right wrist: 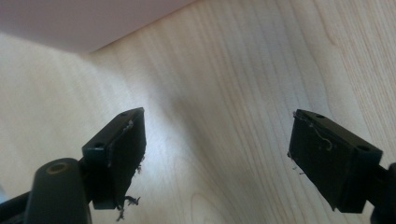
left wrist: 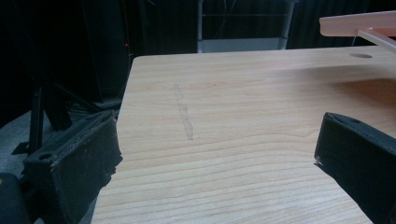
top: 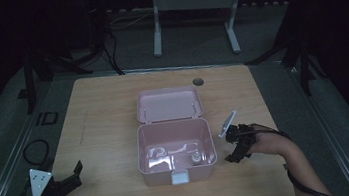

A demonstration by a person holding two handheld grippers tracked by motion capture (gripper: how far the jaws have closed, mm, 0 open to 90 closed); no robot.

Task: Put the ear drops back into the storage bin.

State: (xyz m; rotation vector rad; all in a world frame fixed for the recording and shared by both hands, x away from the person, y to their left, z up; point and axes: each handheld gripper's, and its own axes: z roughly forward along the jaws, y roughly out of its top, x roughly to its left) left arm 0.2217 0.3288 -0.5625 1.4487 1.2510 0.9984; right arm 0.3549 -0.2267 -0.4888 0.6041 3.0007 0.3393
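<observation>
The open pale-pink plastic box (top: 176, 150), its lid thrown back on the far side, stands mid-table. The right gripper (top: 234, 157), jaws spread and empty, hangs just beside the box's right wall, pointing down at the light wooden table (top: 104, 116). The left gripper (top: 73, 173), likewise released, sits well off the box's left. A small bottle (top: 196, 158) stands in the box's near right corner, so the right hand looks the better placed to reach it.

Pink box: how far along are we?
Done: the pink box stands open, lid folded back, and a small bottle and white tubing lie inside. In hand: nothing; the right gripper hangs open beside the box, and the left gripper rests open on the table. Left: probably closing the lid.
</observation>
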